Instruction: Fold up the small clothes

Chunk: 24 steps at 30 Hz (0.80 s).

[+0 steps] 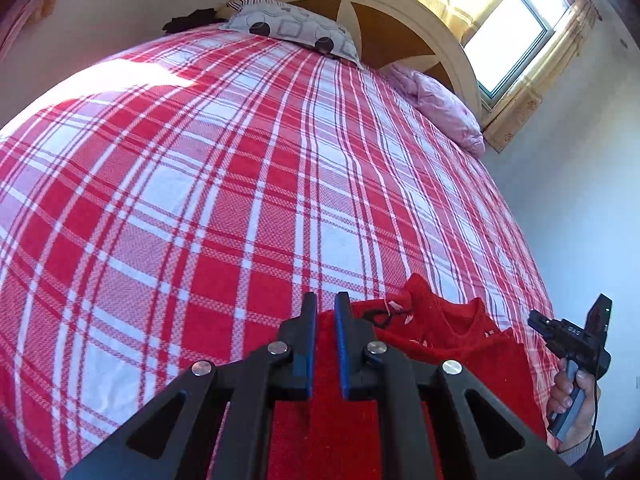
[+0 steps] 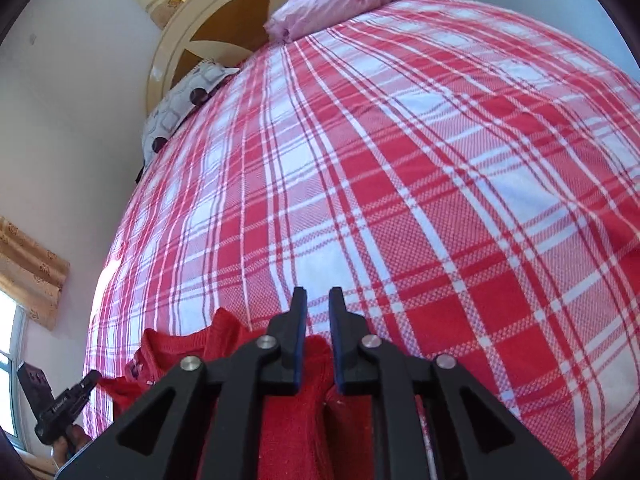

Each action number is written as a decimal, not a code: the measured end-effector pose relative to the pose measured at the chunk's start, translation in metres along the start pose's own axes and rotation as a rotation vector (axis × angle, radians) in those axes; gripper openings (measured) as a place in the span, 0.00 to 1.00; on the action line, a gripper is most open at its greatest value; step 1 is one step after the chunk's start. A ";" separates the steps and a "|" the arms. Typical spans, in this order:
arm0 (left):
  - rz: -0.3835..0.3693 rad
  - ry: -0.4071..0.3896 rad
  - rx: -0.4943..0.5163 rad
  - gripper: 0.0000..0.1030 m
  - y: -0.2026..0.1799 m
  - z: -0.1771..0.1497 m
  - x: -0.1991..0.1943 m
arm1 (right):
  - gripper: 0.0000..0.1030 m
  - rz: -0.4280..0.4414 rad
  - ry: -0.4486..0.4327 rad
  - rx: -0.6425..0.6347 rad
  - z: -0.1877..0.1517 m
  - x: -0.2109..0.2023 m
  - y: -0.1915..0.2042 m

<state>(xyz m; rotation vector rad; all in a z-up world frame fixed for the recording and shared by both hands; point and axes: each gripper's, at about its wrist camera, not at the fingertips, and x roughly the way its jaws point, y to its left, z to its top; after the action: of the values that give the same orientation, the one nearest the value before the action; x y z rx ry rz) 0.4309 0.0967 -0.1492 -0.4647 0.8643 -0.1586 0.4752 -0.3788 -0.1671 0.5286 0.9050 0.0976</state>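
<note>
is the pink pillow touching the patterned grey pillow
Apart. The left wrist view shows headboard between the pink pillow and grey pillow.

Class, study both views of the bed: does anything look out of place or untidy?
Only the red sweater at the bed's near edge: it lies rumpled and unfolded. The plaid bedspread lies smooth, and both pillows sit at the headboard.

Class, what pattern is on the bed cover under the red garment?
Red and white plaid bed cover, clearest in the right wrist view.
</note>
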 end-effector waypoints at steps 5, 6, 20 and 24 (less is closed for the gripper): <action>0.040 0.020 0.073 0.09 -0.006 -0.024 -0.006 | 0.29 -0.016 -0.002 -0.105 -0.019 -0.013 0.016; 0.039 0.031 0.101 0.09 -0.012 -0.031 -0.006 | 0.29 -0.024 0.021 -0.138 -0.024 -0.010 0.021; 0.073 0.117 0.244 0.08 -0.033 -0.041 0.032 | 0.27 -0.169 0.150 -0.221 -0.035 0.015 0.016; 0.067 0.110 0.232 0.02 -0.032 -0.040 0.030 | 0.22 -0.099 0.166 -0.175 -0.033 0.016 0.010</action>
<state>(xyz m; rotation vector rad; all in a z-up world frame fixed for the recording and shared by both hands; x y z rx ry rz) 0.4214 0.0454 -0.1776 -0.2110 0.9553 -0.2221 0.4610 -0.3524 -0.1903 0.3154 1.0719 0.1307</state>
